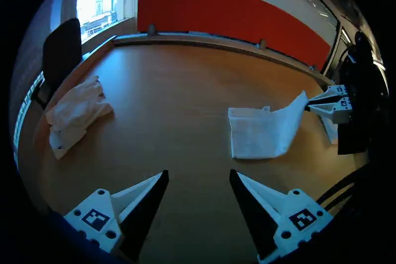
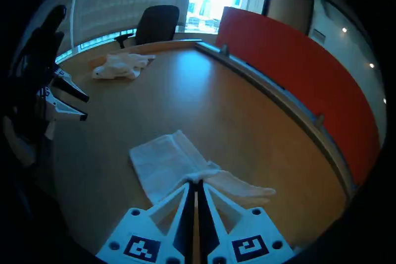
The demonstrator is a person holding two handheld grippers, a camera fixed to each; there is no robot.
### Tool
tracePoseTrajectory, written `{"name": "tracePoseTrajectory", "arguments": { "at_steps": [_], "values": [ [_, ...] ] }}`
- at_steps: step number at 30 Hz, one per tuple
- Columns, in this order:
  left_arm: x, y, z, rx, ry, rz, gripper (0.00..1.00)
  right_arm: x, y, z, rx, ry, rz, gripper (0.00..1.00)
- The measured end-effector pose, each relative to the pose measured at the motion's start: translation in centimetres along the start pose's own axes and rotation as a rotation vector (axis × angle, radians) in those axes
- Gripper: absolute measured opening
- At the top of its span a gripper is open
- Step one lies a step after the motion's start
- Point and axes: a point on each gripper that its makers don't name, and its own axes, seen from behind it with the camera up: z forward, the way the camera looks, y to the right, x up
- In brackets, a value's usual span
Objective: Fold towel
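Looking at towel point(image 2: 168, 162) lying half-folded on worktop point(image 2: 208, 100), directly ahead of right gripper point(image 2: 194, 184), long axis running fwd-left from it. Pinching near edge w/ right gripper, both fingers closed on cloth, raising it off worktop. Holding left gripper point(image 1: 198, 175) wide open, well apart from towel, cloth fwd-right of it. Judging right gripper far nearer for carrying edge across.

The light wooden surface point(image 1: 173, 95) carries two white towels well apart: a partly folded towel point(image 1: 260, 135) lying flat near one side with one end raised off the wood, and a crumpled towel point(image 1: 74, 115) heaped near a far corner, close to the edge.
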Motion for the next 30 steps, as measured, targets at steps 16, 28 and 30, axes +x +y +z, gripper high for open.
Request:
{"name": "tracePoseTrajectory", "arguments": {
  "at_steps": [16, 28, 30],
  "values": [
    [-0.5, -2.2, -3.1, 0.038, 0.033, -0.078, 0.91, 1.9, -6.3, 5.8, 0.135, -0.048, -0.068, 0.06],
    [-2.0, -2.7, -4.0, 0.052, 0.039, -0.161, 0.91, -0.4, -10.7, 11.0, 0.226, -0.136, -0.048, 0.06],
    [-2.1, -2.8, -4.0, 0.052, 0.038, -0.166, 0.91, -0.5, -10.7, 11.1, 0.229, -0.139, -0.050, 0.06]
  ]
}}
